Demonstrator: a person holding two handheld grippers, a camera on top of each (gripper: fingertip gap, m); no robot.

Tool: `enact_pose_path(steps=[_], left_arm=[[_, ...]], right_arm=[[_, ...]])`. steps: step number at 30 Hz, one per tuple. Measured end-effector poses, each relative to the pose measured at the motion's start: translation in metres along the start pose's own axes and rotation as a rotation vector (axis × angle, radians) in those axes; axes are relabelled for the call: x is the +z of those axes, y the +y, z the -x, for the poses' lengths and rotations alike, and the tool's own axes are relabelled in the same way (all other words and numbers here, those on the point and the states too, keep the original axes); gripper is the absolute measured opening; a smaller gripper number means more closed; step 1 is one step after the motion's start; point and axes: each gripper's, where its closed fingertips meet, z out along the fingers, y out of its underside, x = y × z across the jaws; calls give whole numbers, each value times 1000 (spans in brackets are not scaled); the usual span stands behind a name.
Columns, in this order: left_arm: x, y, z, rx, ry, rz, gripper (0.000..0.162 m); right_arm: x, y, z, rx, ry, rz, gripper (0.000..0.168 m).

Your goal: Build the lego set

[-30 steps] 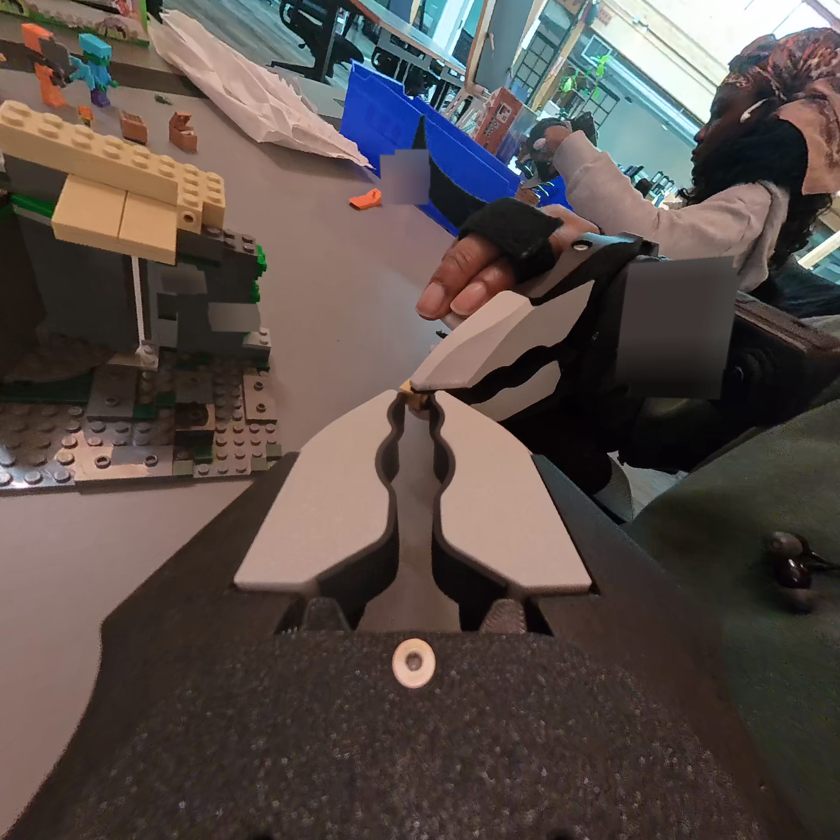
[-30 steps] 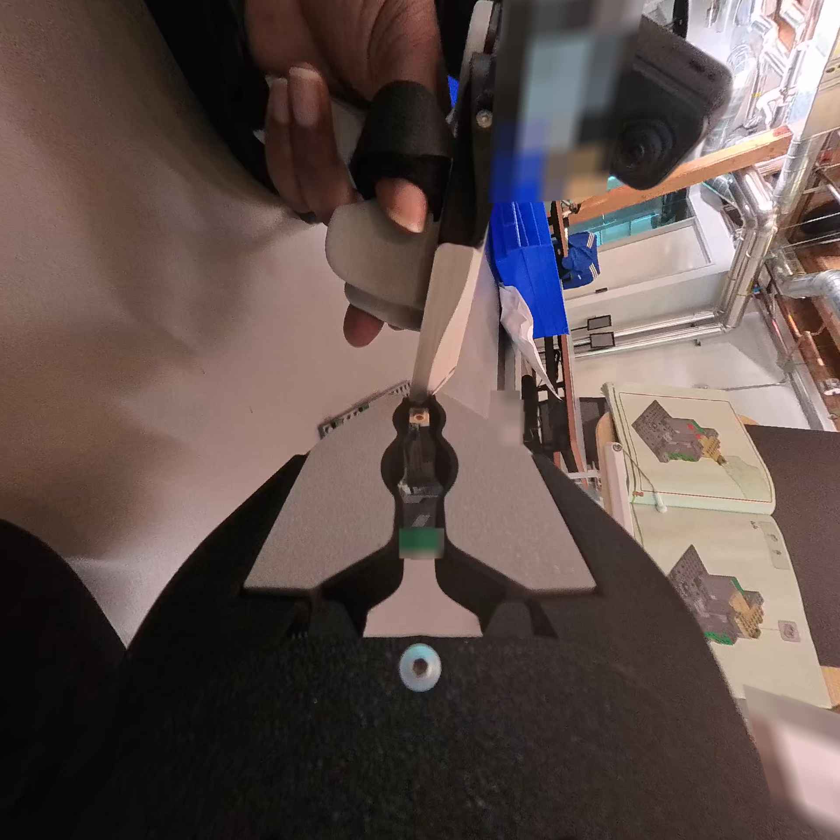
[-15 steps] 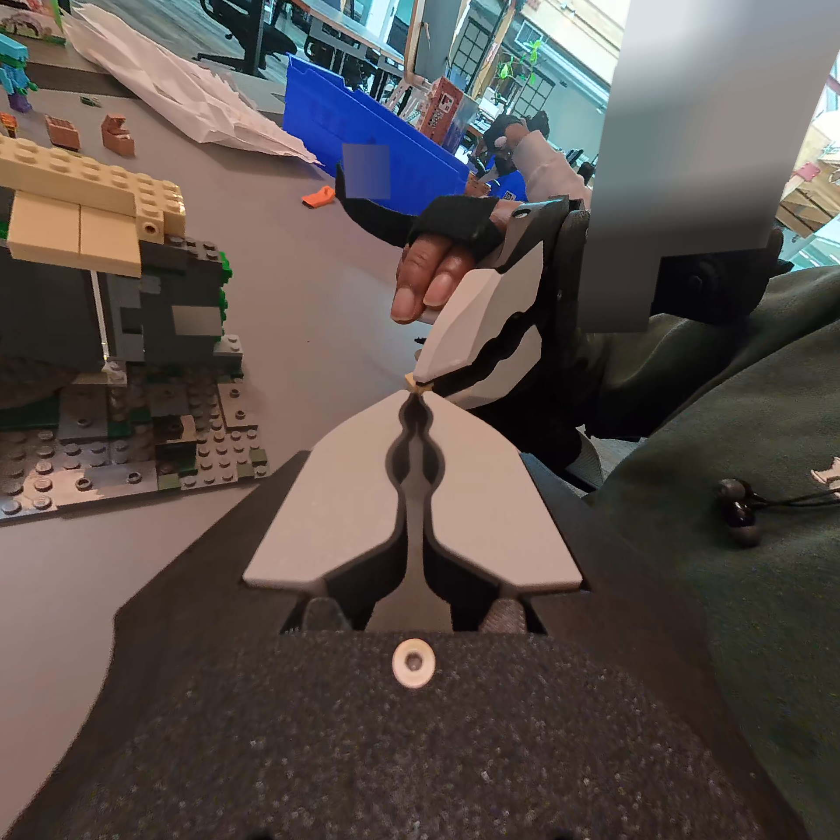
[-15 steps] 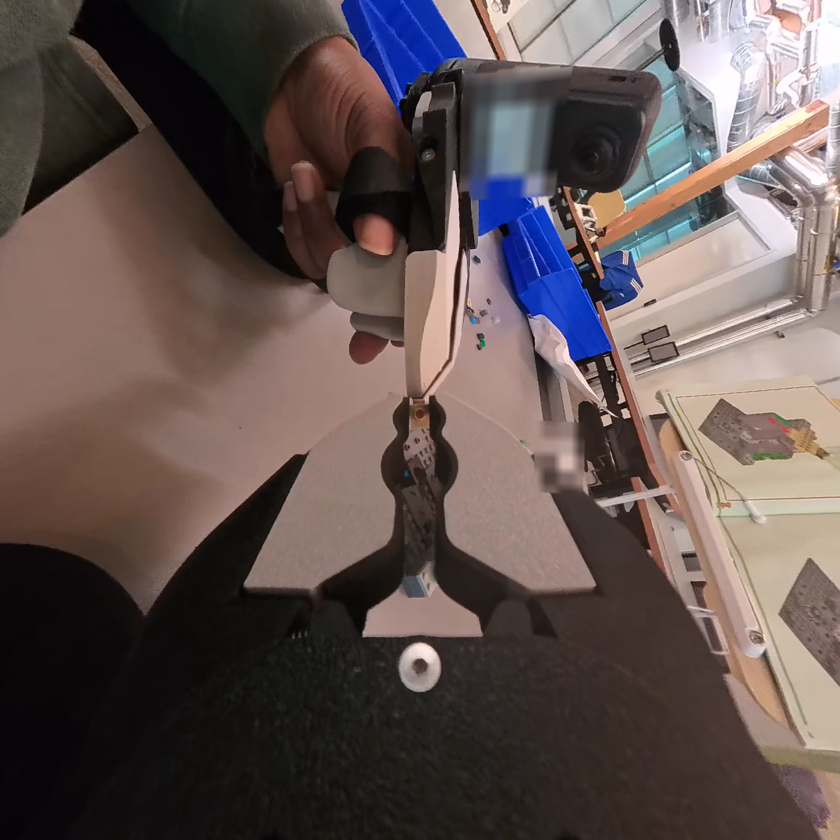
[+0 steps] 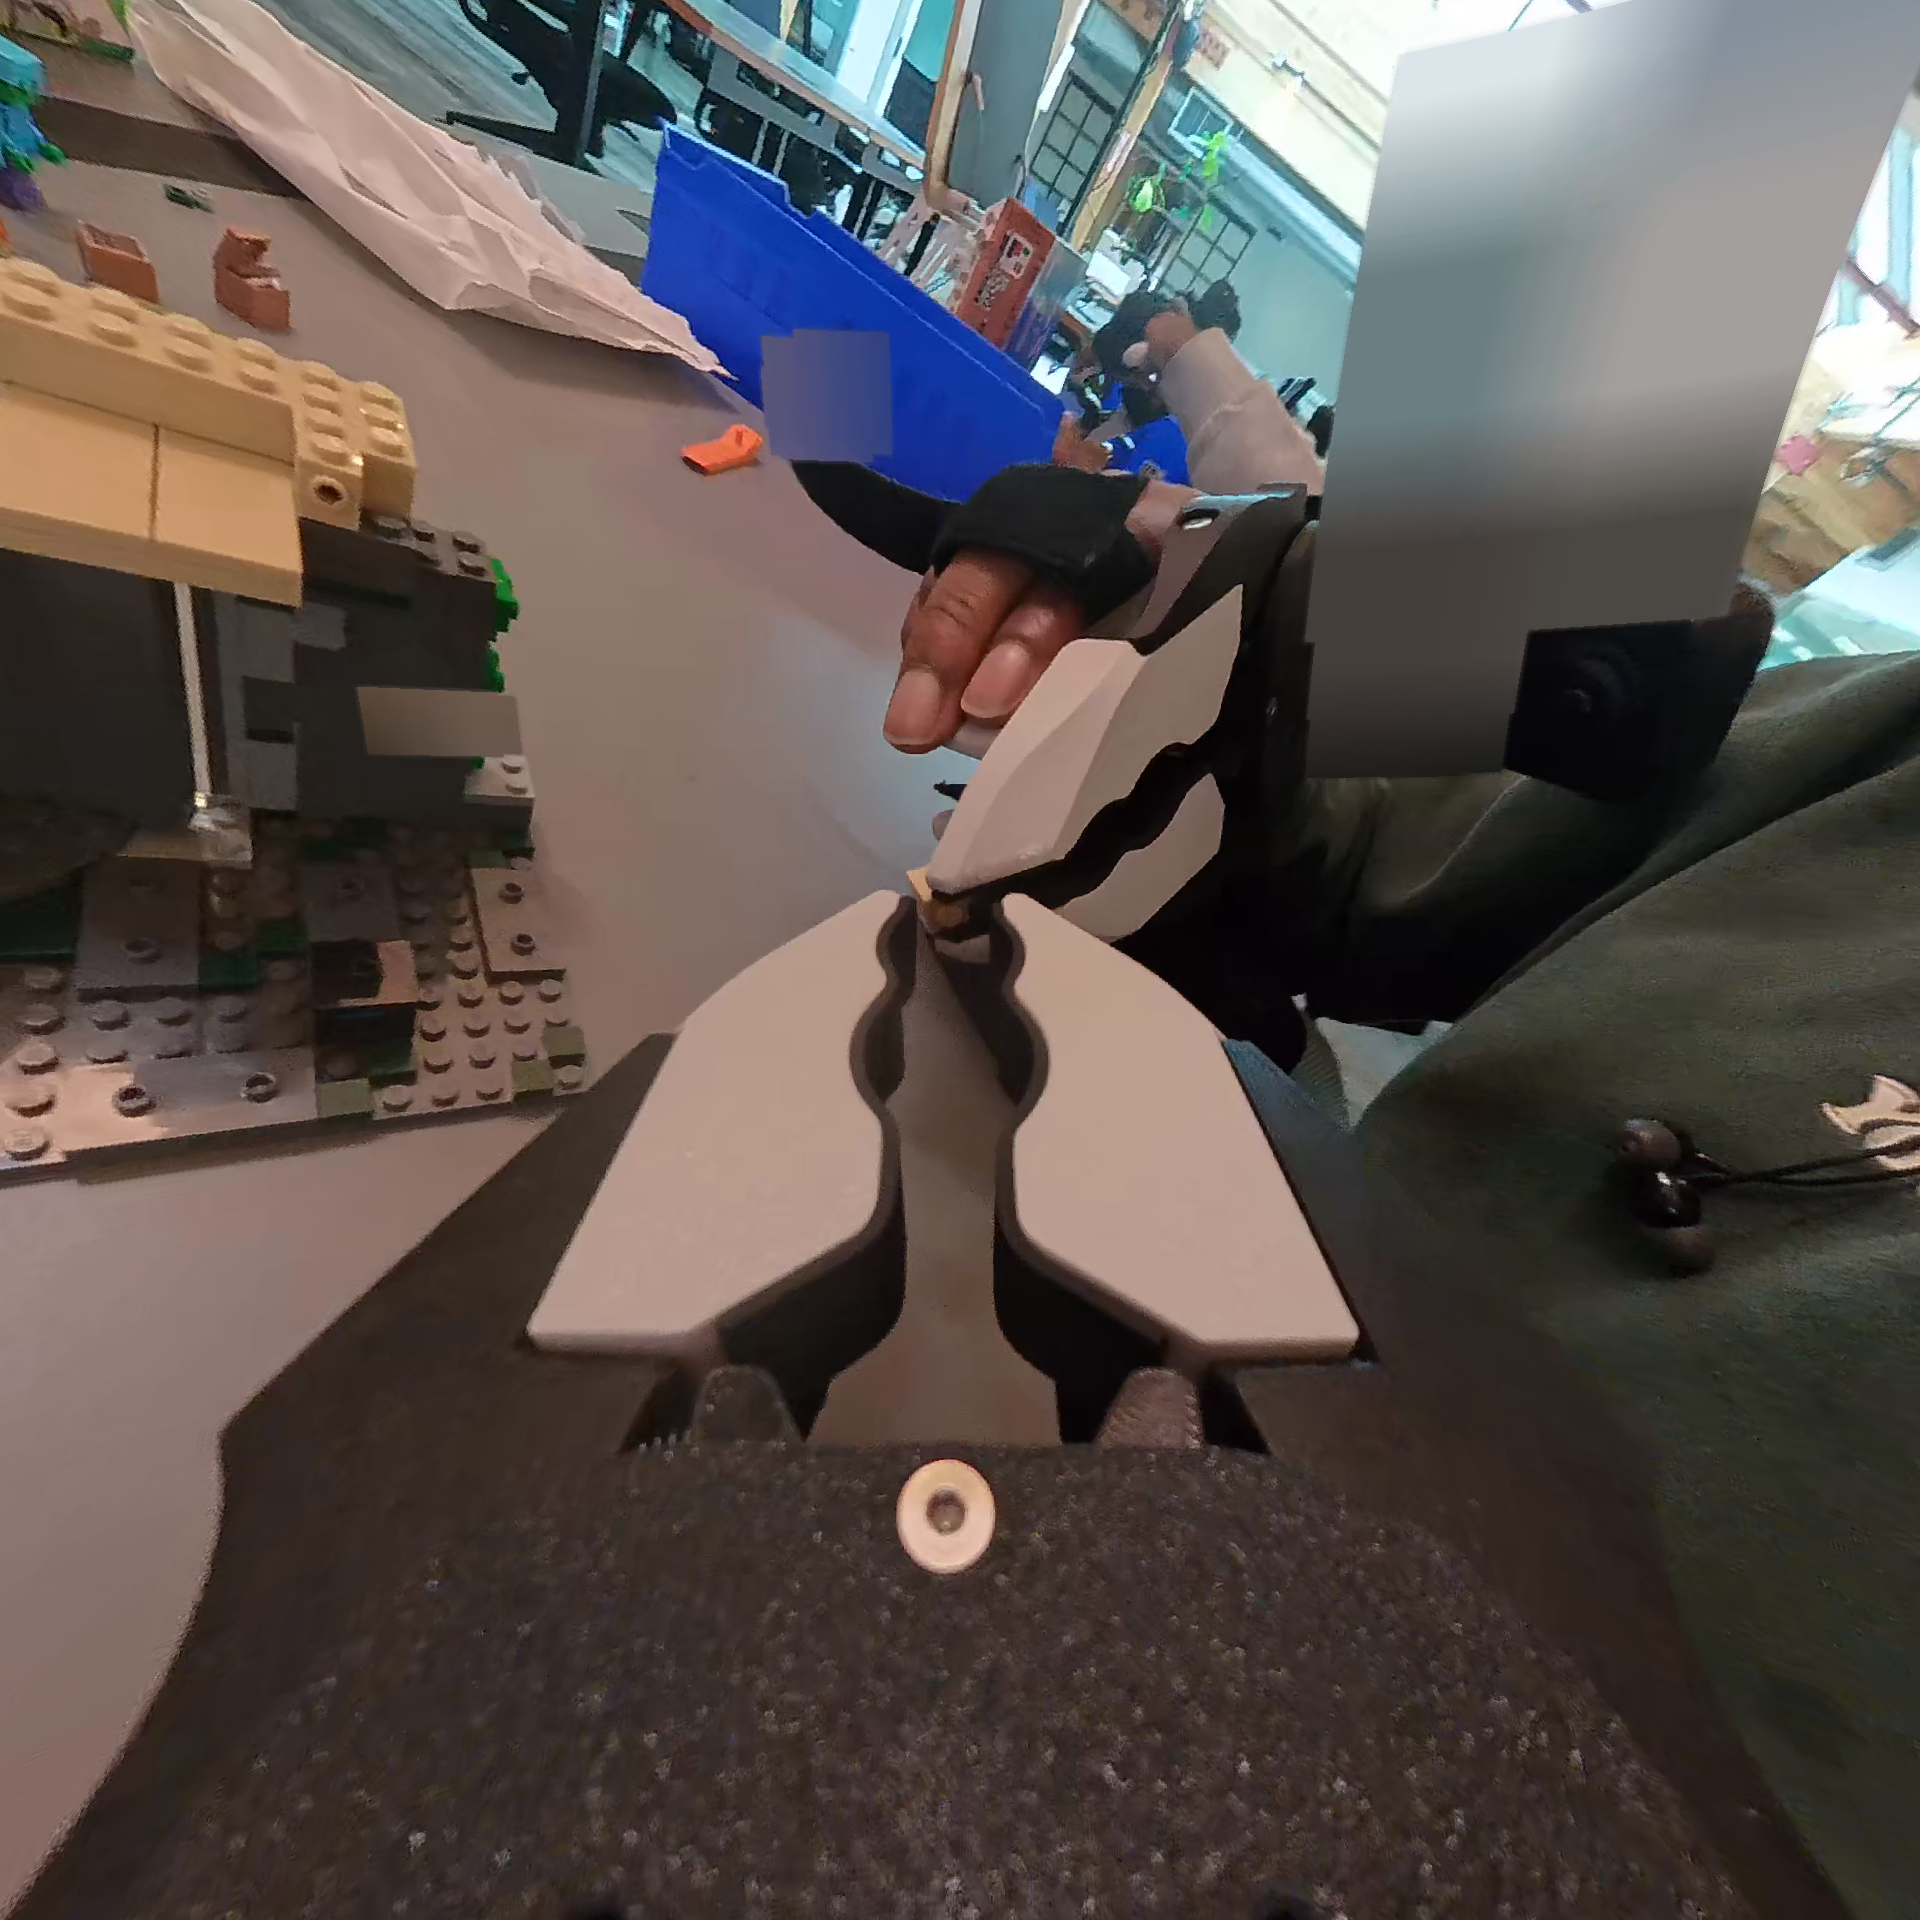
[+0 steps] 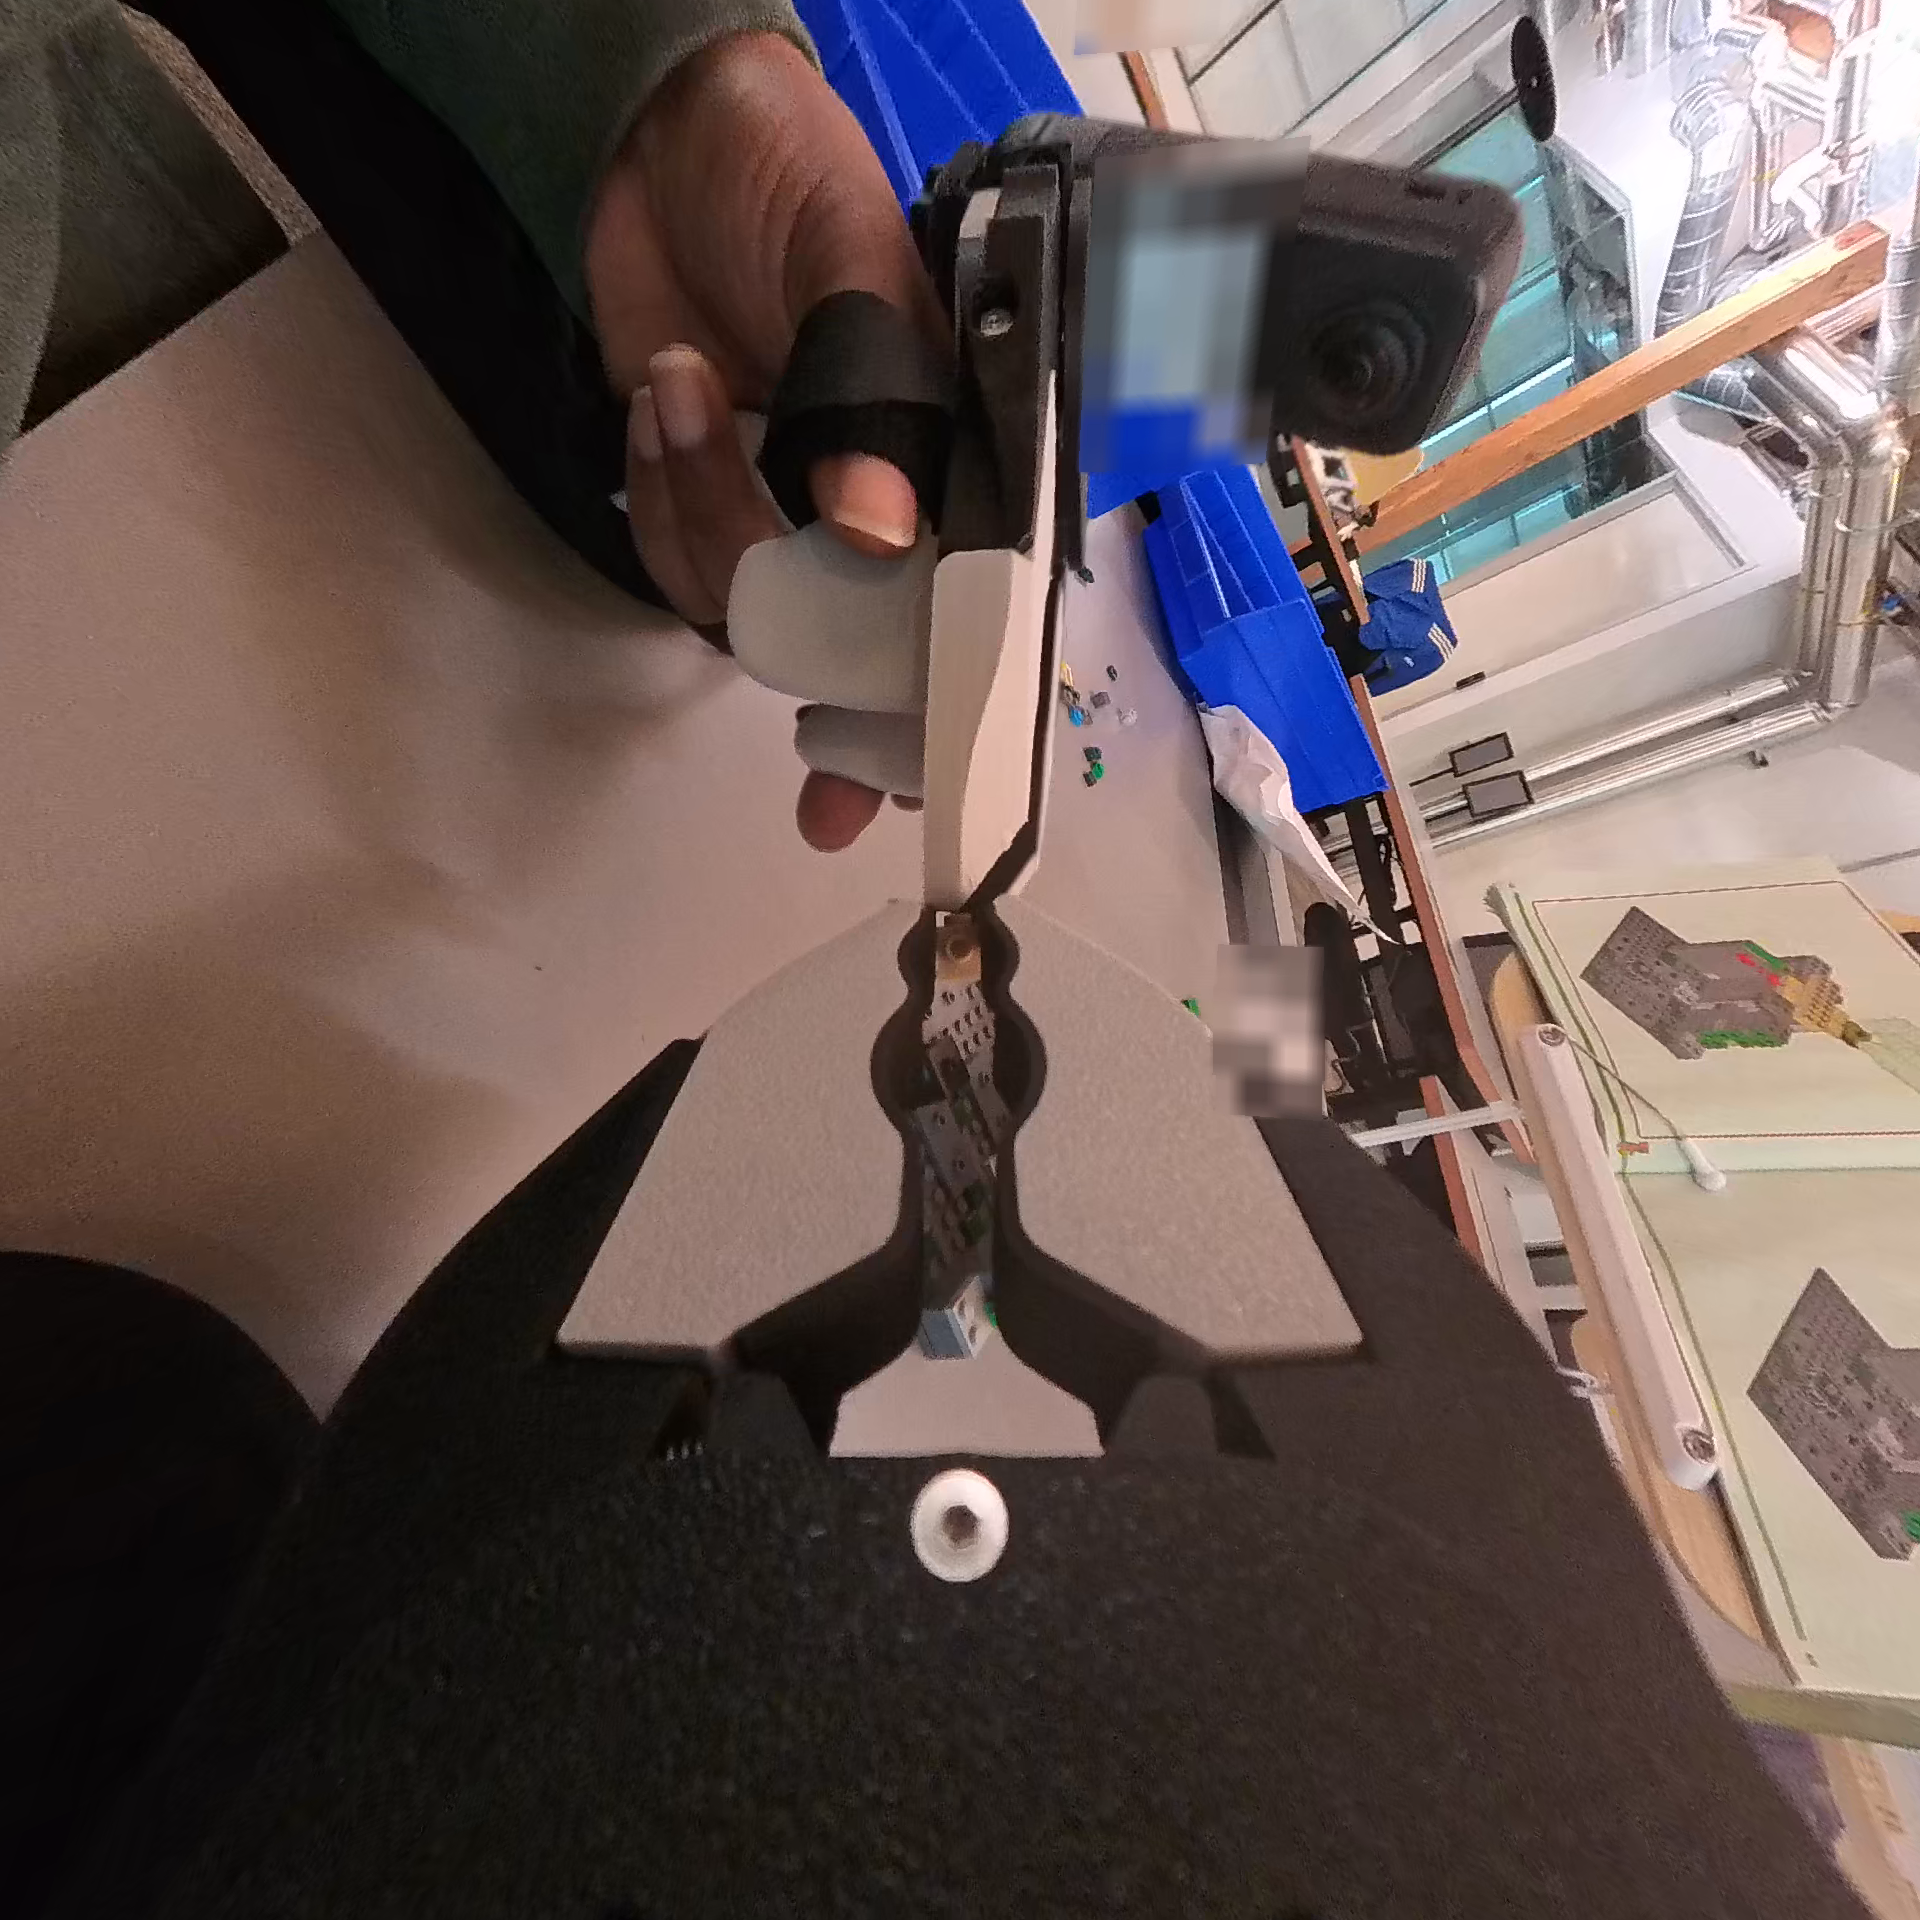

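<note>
A grey and tan lego build point(image 5: 260, 831) stands on its studded baseplate at the left of the table; a strip of it shows through my right gripper's gap point(image 6: 961, 1143). My left gripper point(image 5: 948, 914) and right gripper point(image 6: 958, 940) meet tip to tip above the table's near edge. The right gripper point(image 5: 940, 888) comes in from the upper right, shut on a small tan piece point(image 6: 958, 951). The left gripper's jaws stand a little apart around that piece point(image 5: 945, 916). In the right wrist view the left gripper point(image 6: 961, 899) is edge-on.
An open instruction booklet point(image 6: 1714, 1039) lies at the right. Blue bins point(image 5: 831, 301), crumpled white paper point(image 5: 416, 197), two brown bricks point(image 5: 249, 281) and an orange piece point(image 5: 722, 452) lie beyond the build. Several small loose pieces point(image 6: 1091, 717) are scattered. Another person's sleeve point(image 5: 1226, 395) is at the back. Both grippers' tips are close together, under 4 cm apart.
The left gripper's jaws were pressed together half a second ago and now stand slightly apart. Both grippers stay tip to tip and have shifted only a little.
</note>
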Motion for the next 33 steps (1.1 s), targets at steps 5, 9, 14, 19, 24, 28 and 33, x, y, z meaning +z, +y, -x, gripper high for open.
enact_pose_path(steps=[5, 9, 14, 19, 24, 28, 33], left_arm=[[-1, 0, -6, -75, 81, -21, 11], [-2, 0, -8, -120, 117, -32, 8], [-3, -1, -8, -66, 83, -18, 6], [-6, -3, -6, 41, 44, 26, 6], [-10, -1, -5, 167, 22, 119, 6], [-10, 6, -7, 255, 33, 222, 6], [-8, 7, -7, 284, 46, 277, 6]], right_arm=[[-2, -6, 1, -16, -3, -31, 7], [-3, -9, 2, -42, 2, -33, 8], [-3, -10, 0, -19, 8, -40, 8], [-6, -8, -7, 94, -2, -60, 13], [-8, -2, -4, 154, -53, -59, 14], [-3, -2, 5, 139, -83, -54, 14], [-3, -5, 5, 99, -62, -55, 10]])
